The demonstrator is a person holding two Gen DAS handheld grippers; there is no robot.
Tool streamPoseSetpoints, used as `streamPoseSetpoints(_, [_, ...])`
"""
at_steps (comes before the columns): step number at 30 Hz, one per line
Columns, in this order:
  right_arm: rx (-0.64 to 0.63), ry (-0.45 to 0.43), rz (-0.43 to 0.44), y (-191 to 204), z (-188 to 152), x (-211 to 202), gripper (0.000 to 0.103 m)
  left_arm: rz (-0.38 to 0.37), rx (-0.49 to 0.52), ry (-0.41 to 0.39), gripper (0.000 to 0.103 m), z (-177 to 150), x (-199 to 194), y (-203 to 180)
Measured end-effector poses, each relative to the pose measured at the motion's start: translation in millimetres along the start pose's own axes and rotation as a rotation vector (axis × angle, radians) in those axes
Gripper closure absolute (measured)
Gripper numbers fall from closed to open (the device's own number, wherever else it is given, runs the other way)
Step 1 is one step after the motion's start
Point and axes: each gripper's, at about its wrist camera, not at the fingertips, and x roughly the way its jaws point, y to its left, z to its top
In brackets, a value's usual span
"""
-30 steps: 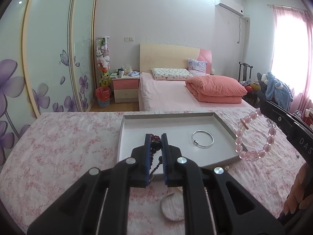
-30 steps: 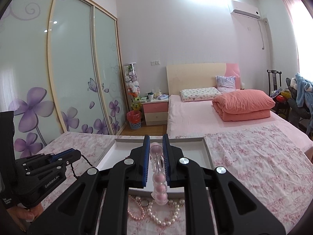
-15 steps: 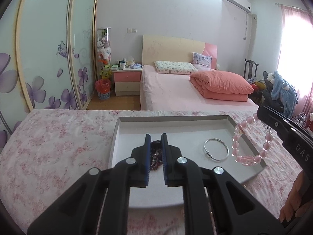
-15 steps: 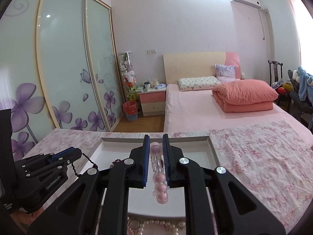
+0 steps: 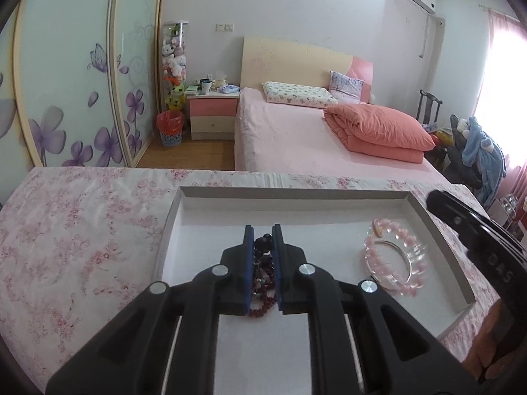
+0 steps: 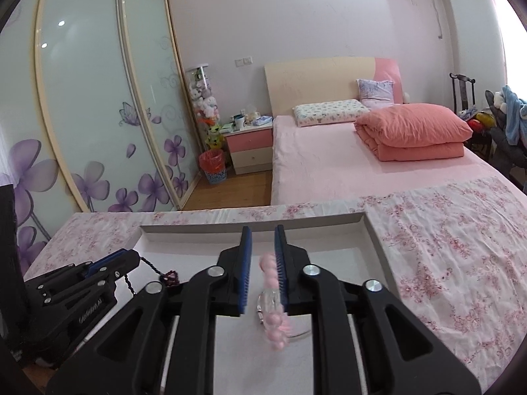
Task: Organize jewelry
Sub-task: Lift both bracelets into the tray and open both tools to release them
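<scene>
My left gripper (image 5: 263,240) is shut on a dark beaded necklace (image 5: 262,276) and holds it low over the white tray (image 5: 290,194), the beads piling on the tray floor. It also shows in the right wrist view (image 6: 131,260) with the necklace (image 6: 169,276) trailing from it. My right gripper (image 6: 263,247) is open over the tray (image 6: 257,227). The pink bead bracelet (image 6: 273,309) drops between its fingers. In the left wrist view the pink bracelet (image 5: 393,260) lies in the tray on a silver bangle (image 5: 411,265).
The tray sits on a table with a pink floral cloth (image 5: 82,230). Behind the table are a pink bed (image 5: 316,138), a nightstand (image 5: 212,115) and sliding wardrobe doors (image 5: 82,82).
Both grippers moved forward and down over the tray. The right gripper opened and let go of the pink bracelet, which now rests in the tray. The necklace was lowered onto the tray floor.
</scene>
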Motion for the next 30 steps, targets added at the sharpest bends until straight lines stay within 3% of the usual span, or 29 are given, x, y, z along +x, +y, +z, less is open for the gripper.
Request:
streamPoseSetpoints(2, [-0.002,-0.012,-0.013,-2,1,-3,0.071,0.002,-0.017,0.004,0.089,1,2,4])
streamPoseSetpoints(16, [-0.003,-0.025,-0.023,-4,-2,-33,0.071,0.029,-0.031,-0.03,0.084,2,-34,15])
streamPoseSetpoints(25, [-0.013,-0.002,-0.032,-14,-20,-69,0.071,-0.009,0.016,-0.023,0.076,-35,-88,12])
streamPoseSetpoints(30, [-0.015,0.072,-0.027,-20,-42,-80,0.071,-0.041,0.044,0.0,0.069,-60,-109,8])
